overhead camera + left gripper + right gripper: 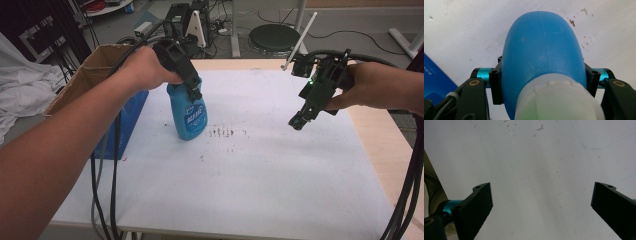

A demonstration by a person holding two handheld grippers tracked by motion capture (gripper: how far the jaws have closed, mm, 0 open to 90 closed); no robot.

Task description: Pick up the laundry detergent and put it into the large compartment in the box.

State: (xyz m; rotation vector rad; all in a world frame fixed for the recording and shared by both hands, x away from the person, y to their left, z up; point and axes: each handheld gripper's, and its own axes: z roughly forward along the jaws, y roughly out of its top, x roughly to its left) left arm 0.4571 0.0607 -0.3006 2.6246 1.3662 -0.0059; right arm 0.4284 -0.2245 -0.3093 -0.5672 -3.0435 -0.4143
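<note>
A blue plastic bottle [190, 115] with a white cap stands upright on the white table sheet, left of centre in the high view. My left gripper [192, 92] comes down from above and is shut on the bottle's upper part. In the left gripper view the blue bottle [544, 50] bulges between the black jaws, with its white cap [559, 100] at the bottom. My right gripper [298, 121] hangs above the right half of the sheet, tilted down and to the left. Its jaws stand wide apart over bare sheet, and the right gripper [541, 205] is open with nothing between them.
An open cardboard box [95, 70] with a blue side stands at the table's left edge, close to the bottle. Small dark specks [222, 132] dot the white sheet [260, 175] near the bottle. Black cables [107, 200] trail off the front left and right. Clutter lies on the floor behind the table.
</note>
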